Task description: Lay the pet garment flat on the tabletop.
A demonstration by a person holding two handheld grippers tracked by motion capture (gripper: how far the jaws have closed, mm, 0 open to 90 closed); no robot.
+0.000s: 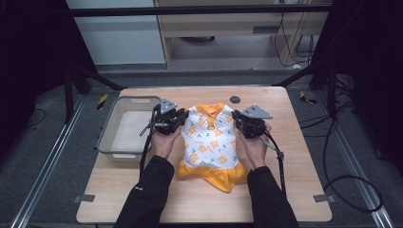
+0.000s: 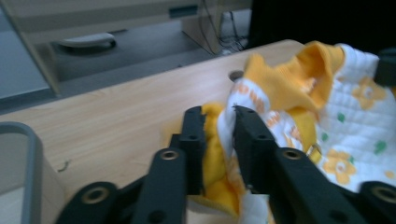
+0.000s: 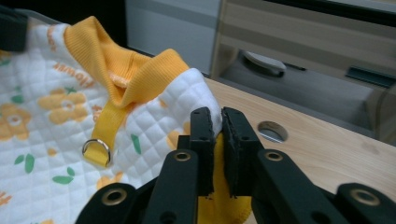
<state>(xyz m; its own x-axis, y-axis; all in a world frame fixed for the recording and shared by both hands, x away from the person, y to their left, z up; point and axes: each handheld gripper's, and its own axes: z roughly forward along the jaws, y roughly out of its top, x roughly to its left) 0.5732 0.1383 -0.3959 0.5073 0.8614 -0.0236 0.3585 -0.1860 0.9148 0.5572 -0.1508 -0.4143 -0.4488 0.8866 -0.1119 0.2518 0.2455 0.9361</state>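
A small white quilted garment (image 1: 211,142) with orange flowers, an orange collar and an orange hem lies in the middle of the wooden table (image 1: 290,161). My left gripper (image 1: 180,119) is at its left shoulder and my right gripper (image 1: 237,122) at its right shoulder, each held by a hand in a black sleeve. In the left gripper view, the left gripper (image 2: 219,119) is shut on bunched white and orange fabric of the garment (image 2: 355,121). In the right gripper view, the right gripper (image 3: 217,119) pinches the garment's (image 3: 56,107) shoulder edge. The collar end is raised off the table.
A grey plastic bin (image 1: 122,101) stands at the table's left, close beside the left hand. A round dark hole (image 1: 235,99) sits in the tabletop just beyond the collar. Cables trail from both grippers. Cabinets stand beyond the far edge.
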